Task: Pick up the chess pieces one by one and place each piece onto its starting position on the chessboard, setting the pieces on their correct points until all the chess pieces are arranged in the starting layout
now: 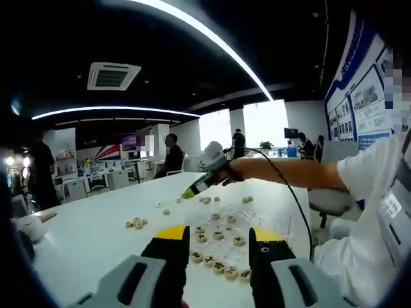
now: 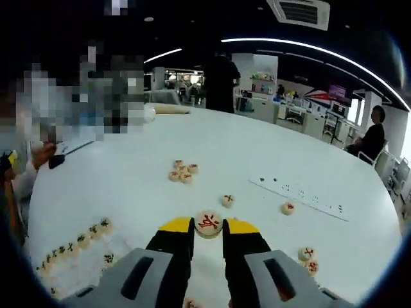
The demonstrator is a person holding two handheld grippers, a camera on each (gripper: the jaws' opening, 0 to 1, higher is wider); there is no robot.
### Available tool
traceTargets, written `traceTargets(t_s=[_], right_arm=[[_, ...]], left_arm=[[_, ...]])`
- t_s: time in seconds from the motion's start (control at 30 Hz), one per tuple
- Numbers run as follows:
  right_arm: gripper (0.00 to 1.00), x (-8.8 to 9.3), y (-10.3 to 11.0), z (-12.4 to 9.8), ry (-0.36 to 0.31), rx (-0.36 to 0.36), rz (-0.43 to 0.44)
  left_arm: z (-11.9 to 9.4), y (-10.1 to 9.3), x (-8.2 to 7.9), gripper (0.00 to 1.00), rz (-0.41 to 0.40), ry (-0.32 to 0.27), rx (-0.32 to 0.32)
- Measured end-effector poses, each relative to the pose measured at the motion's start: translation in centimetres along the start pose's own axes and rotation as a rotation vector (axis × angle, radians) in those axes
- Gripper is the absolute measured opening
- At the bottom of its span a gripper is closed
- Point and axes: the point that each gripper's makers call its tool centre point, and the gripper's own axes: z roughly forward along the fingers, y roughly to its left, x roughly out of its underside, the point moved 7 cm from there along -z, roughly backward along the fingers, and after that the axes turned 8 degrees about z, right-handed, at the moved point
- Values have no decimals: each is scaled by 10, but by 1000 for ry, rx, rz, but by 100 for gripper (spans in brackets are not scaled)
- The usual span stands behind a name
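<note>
Right tool (image 2: 208, 231) is clamped on a round chess piece with a red character (image 2: 209, 223), pinched between its yellow tips above the white tabletop (image 2: 212, 154). Left tool (image 1: 218, 240) hangs released, jaws apart, over a row of pieces (image 1: 218, 264) on the clear chessboard sheet (image 1: 270, 221). More loose pieces (image 2: 182, 172) sit scattered mid-tabletop.

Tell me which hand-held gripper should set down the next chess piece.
Right. The right hand-held gripper already has a red-marked chess piece between its yellow tips. The left hand-held gripper is open and holds nothing, hanging over the rows of pieces already set out.
</note>
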Motion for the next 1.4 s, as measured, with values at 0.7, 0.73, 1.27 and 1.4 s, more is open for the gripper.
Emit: traceTargets(t_s=[0.7, 0.73, 1.27, 1.4], right_arm=[[19, 115, 65, -104, 112, -189, -213], [19, 117, 66, -103, 117, -188, -219], [20, 130, 54, -92, 147, -194, -199], [43, 129, 51, -92, 134, -193, -191]], left_arm=[[5, -1, 5, 38, -3, 23, 19], [5, -1, 5, 38, -1, 23, 21], [6, -7, 7, 38, 45, 48, 27], [5, -5, 5, 38, 47, 45, 19]])
